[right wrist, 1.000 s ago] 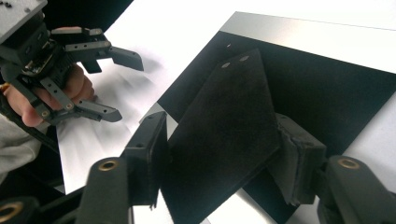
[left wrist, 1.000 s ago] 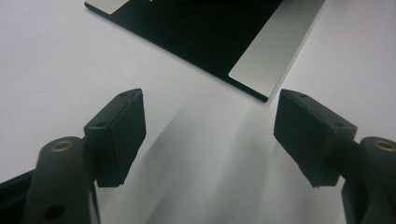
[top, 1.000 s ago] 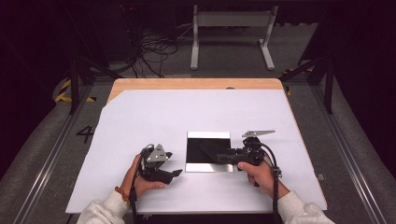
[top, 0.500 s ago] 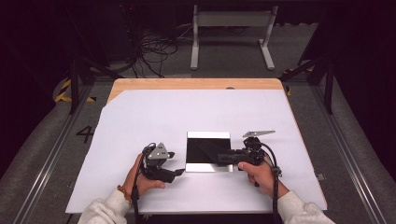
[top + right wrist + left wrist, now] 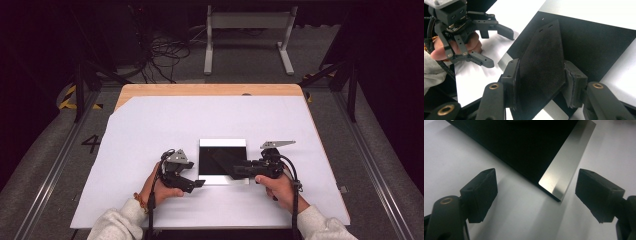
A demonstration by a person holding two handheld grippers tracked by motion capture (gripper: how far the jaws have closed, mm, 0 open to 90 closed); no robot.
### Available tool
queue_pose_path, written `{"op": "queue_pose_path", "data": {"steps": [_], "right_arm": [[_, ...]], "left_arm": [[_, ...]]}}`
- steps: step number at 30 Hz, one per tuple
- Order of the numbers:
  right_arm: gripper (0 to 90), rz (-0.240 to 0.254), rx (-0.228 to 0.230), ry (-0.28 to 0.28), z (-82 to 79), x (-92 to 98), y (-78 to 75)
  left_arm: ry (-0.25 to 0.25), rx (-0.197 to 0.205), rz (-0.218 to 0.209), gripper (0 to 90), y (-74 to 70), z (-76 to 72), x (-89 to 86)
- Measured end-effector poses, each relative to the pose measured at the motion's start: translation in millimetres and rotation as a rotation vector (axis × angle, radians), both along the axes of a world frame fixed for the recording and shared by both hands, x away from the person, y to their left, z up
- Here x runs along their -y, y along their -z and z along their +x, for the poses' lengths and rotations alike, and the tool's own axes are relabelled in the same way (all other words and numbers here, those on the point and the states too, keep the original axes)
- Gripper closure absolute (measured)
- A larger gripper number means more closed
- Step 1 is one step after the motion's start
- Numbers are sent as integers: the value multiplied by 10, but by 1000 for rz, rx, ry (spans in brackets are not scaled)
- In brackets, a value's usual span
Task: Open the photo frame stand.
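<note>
1. Your right gripper (image 5: 540,86) is closed on a black felt-like flap (image 5: 541,62). Both pads press on its lower part, one on each side. The jaws have just been closing, with the flap between them. The grip sits low on the flap, probably so that the free upper end, which has two small holes, can be raised and steered.

2. The flap stands tilted over a dark square plate (image 5: 223,156) that lies flat on the white tabletop (image 5: 150,125), just ahead of your hands. In the high view the right gripper (image 5: 240,171) reaches in from the plate's right side, which leaves the near left corner free for the other hand.

3. The plate has a bright metal border (image 5: 566,162) around a black face. Whether the flap is attached to that face or merely rests on it cannot be told.

4. Your left gripper (image 5: 536,195) is open wide and holds nothing. Its jaws have just been opening. They stand on either side of the plate's near corner without touching it. This placement suggests you mean to pin or steady the plate while the right hand works the flap.

5. In the high view the left gripper (image 5: 197,182) rests low on the tabletop just beside the plate's left edge, so only a short move is needed to brace it.
</note>
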State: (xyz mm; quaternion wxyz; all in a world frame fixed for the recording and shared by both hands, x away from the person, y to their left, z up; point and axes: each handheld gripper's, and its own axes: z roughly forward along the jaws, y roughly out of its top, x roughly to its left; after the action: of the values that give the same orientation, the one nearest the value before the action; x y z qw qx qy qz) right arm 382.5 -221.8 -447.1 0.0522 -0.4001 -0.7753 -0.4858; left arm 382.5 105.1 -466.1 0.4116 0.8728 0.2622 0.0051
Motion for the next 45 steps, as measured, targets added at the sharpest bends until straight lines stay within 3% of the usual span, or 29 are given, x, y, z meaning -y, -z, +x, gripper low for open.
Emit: {"op": "queue_pose_path", "data": {"steps": [14, 20, 29, 45], "right_arm": [[549, -29, 98, -43, -91, -24, -51], [552, -29, 118, -53, -106, -27, -63], [573, -28, 146, -69, -125, -26, -93], [672, -33, 181, -85, -120, -1, -148]], "left_arm": [[10, -57, -46, 240, -5, 189, 83], [5, -22, -14, 303, -23, 211, 128], [-3, -45, -64, 364, -36, 268, 106], [-19, 79, -77, 468, -165, 269, 67]]}}
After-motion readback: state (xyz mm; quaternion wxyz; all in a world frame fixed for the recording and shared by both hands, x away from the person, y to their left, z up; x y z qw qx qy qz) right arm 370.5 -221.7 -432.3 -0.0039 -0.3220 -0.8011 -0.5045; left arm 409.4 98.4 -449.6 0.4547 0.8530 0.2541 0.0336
